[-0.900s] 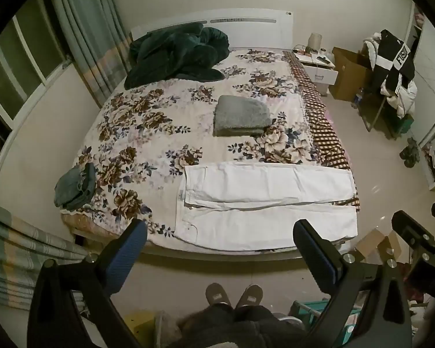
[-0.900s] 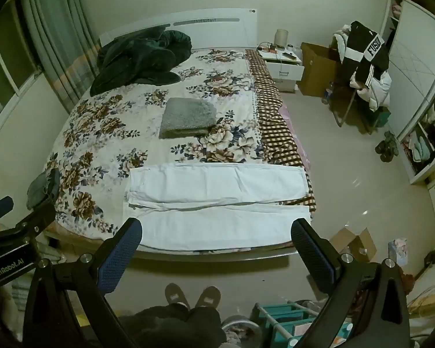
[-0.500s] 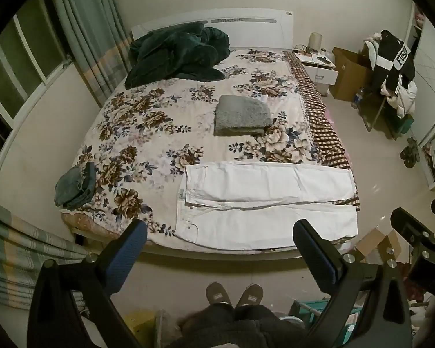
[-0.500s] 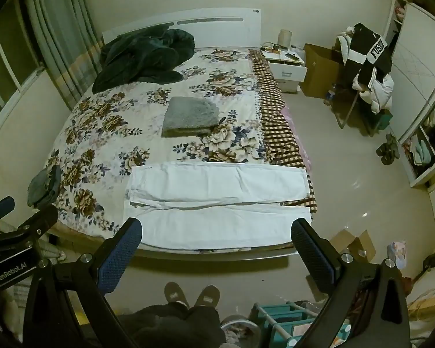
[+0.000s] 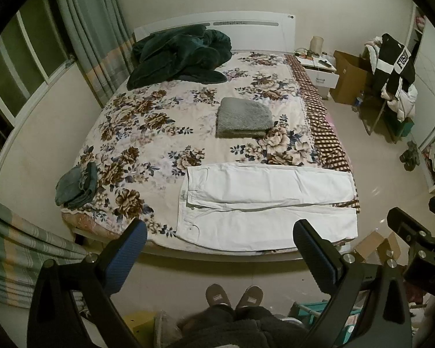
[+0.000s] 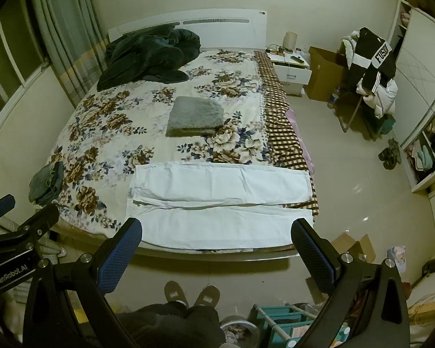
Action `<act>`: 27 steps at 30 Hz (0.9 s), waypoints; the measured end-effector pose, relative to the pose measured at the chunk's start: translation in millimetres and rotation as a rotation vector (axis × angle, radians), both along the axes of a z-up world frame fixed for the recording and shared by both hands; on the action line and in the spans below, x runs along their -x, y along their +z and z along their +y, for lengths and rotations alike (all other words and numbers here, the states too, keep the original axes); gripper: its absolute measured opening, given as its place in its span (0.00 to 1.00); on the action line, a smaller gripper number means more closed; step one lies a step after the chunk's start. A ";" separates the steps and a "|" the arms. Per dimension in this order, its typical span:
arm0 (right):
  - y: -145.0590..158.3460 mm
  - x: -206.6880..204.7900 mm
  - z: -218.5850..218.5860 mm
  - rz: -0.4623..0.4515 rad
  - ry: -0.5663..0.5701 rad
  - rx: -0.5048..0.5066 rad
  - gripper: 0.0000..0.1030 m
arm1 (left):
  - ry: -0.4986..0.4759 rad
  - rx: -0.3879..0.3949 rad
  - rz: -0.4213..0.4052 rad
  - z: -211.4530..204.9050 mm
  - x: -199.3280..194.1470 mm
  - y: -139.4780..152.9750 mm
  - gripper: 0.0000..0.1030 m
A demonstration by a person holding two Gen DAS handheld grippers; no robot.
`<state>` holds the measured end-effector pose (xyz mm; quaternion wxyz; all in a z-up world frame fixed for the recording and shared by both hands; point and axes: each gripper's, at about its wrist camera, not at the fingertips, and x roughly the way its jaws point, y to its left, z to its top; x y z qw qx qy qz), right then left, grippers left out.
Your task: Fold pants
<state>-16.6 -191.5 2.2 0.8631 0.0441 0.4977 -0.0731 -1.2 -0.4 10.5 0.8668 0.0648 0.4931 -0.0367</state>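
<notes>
White pants (image 5: 264, 203) lie flat along the near edge of the floral bed (image 5: 148, 133), waistband to the left, both legs stretched right. They also show in the right wrist view (image 6: 220, 203). My left gripper (image 5: 219, 240) is open and empty, held high above the floor in front of the bed. My right gripper (image 6: 216, 239) is open and empty too, at about the same height and well short of the pants. Each gripper's body shows at the edge of the other's view.
A folded grey blanket (image 5: 242, 117) lies mid-bed, a dark green quilt (image 5: 179, 55) at the headboard, folded jeans (image 5: 76, 185) at the bed's left corner. Nightstand (image 5: 319, 68), cardboard box and a clothes-laden chair (image 5: 391, 75) stand right. Slippered feet (image 5: 232, 295) and a teal rack (image 6: 284, 322) are below.
Both views have shifted slightly; the bed and pants sit a touch lower in frame. The pants have not moved and both grippers remain open.
</notes>
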 end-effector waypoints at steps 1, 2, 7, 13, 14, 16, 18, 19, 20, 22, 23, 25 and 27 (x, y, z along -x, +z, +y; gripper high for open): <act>-1.7 1.0 4.1 -0.001 0.008 0.003 1.00 | -0.002 0.001 0.001 0.0 -0.4 0.5 1.00; 0.2 1.5 5.1 0.000 0.011 0.001 1.00 | -0.003 0.002 0.001 1.4 2.1 1.9 1.00; 0.8 1.3 6.2 0.000 0.012 0.002 1.00 | -0.001 0.007 -0.009 3.4 4.2 5.8 1.00; 1.8 1.0 11.3 -0.004 0.016 0.013 1.00 | 0.006 0.010 -0.014 4.9 3.9 5.9 1.00; 2.0 0.9 11.2 -0.004 0.016 0.016 1.00 | 0.007 0.011 -0.013 4.9 4.0 6.2 1.00; 3.3 1.6 9.1 -0.003 0.014 0.010 1.00 | 0.007 0.008 -0.017 4.1 4.4 6.0 1.00; 4.3 1.8 11.5 -0.002 0.016 0.011 1.00 | 0.007 0.011 -0.019 4.9 4.9 6.2 1.00; 3.3 2.1 10.7 -0.004 0.015 0.013 1.00 | 0.007 0.010 -0.019 5.2 4.8 6.7 1.00; 3.5 2.1 11.0 -0.004 0.015 0.010 1.00 | 0.007 0.007 -0.020 4.8 4.4 6.9 1.00; 3.6 1.3 11.5 -0.003 0.015 0.012 1.00 | 0.006 0.013 -0.018 6.3 4.5 6.9 1.00; 3.5 1.3 13.4 -0.003 0.017 0.011 1.00 | 0.006 0.013 -0.019 6.8 4.4 7.2 1.00; 4.0 1.0 13.3 -0.004 0.016 0.007 1.00 | 0.007 0.016 -0.018 7.6 3.9 7.7 1.00; 4.8 0.4 13.7 -0.003 0.016 0.009 1.00 | 0.008 0.013 -0.020 6.7 3.2 8.2 1.00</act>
